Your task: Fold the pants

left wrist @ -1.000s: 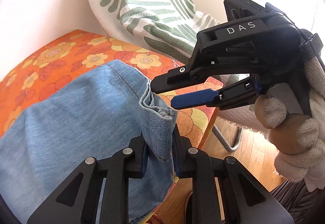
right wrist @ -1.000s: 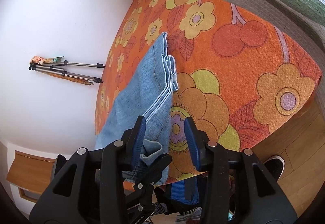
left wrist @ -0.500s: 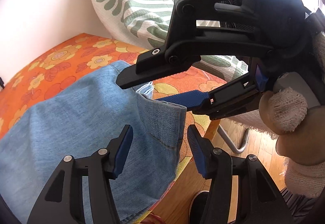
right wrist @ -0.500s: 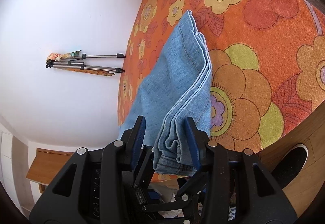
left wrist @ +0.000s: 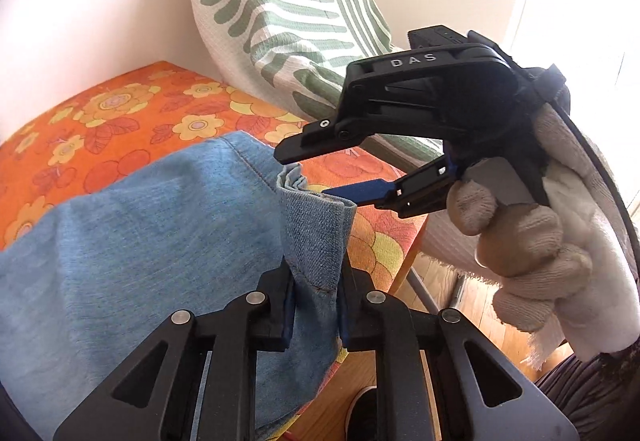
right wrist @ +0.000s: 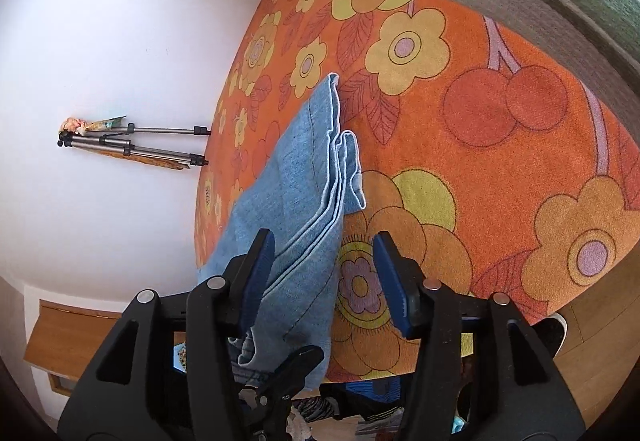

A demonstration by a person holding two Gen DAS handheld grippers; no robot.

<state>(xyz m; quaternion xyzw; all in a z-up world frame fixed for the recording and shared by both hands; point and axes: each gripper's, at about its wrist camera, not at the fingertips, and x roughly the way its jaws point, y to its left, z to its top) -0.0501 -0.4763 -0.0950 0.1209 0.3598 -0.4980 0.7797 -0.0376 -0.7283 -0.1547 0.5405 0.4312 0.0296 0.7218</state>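
1. Left gripper (left wrist: 314,291) just clamped down on the jeans (left wrist: 140,241) hem corner, right at the cushion's (left wrist: 120,113) front edge.
2. Right gripper (right wrist: 324,273) has just been opening, jaws wide; hem layers look loose between them, I think.
3. Bare orange cushion past its fingertips.

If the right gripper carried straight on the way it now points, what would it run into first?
Most likely the folded jeans, whose edge already lies between the open fingers of the right gripper; past them comes the orange floral cover. Depth is uncertain.

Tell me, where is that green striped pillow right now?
In the left wrist view the green striped pillow leans in the wall corner at the far end of the orange flowered cover, beyond the jeans.
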